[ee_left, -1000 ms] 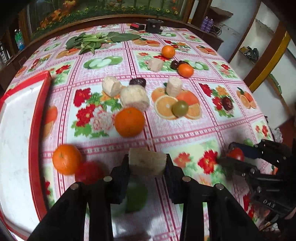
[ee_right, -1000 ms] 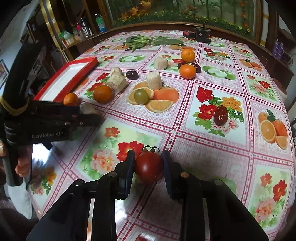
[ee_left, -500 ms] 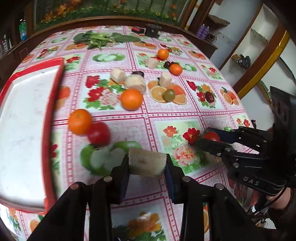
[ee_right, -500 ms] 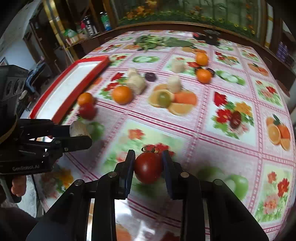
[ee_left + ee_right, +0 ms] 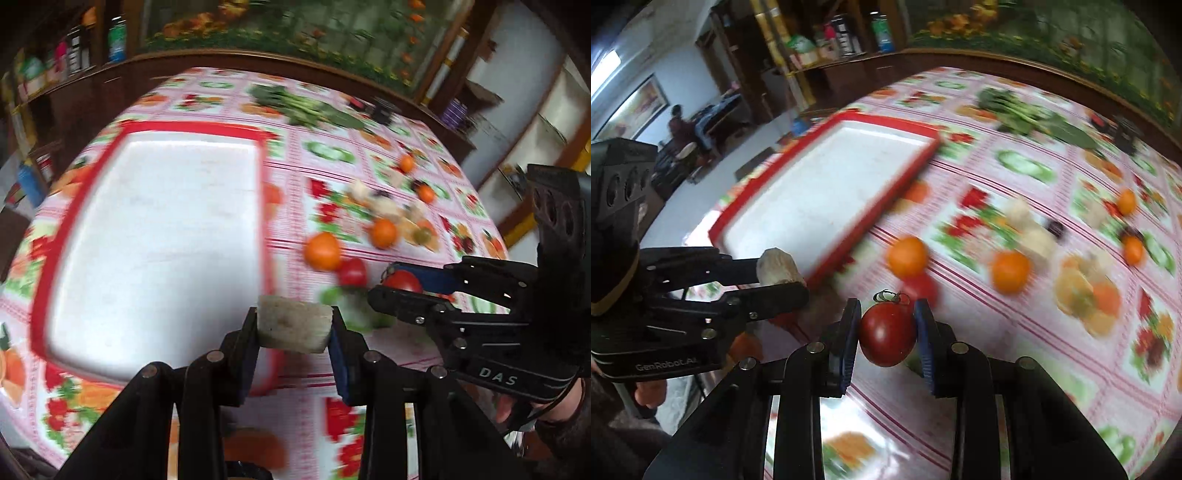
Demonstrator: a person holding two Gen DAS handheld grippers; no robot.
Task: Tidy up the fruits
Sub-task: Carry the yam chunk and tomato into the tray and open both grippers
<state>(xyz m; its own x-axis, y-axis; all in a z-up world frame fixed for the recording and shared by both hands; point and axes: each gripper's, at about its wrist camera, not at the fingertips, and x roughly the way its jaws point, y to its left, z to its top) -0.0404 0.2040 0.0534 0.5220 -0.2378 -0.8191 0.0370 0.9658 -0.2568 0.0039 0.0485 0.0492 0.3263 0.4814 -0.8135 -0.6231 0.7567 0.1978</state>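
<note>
Left wrist view: a pale, cut chunk of fruit point(image 5: 293, 326) is sitting clamped between the two pads of the left hand-held gripper point(image 5: 294, 328), at lower centre of the frame, clear of the bench point(image 5: 295, 192) and over the near right corner of the red-rimmed white tray point(image 5: 155, 236). The tray is filling the left half of the frame and is lying on the flowered cloth; nothing is showing inside it. To the right, the right hand-held gripper point(image 5: 397, 286) is reaching in from the frame's right edge, its fingers closing on a red tomato point(image 5: 402, 282). A hand point(image 5: 517, 406) is gripping its handle at lower right.

Right wrist view: the tomato point(image 5: 887, 339), stem up, is being pinched between the blue pads of the right hand-held gripper point(image 5: 886, 339) at lower centre, held above the cloth. The left hand-held gripper point(image 5: 783, 280) is coming in from the left edge with the pale chunk point(image 5: 777, 266) in its grip, just at the tray's point(image 5: 827, 195) near corner.

Loose on the bench, blurred: two oranges point(image 5: 908, 257) point(image 5: 1010, 271) right of the tray, a red fruit point(image 5: 923, 286) beside the nearer one, pale chunks point(image 5: 1030, 230) and smaller oranges point(image 5: 1132, 251) farther right, and leafy greens point(image 5: 1015, 110) at the upper right.
</note>
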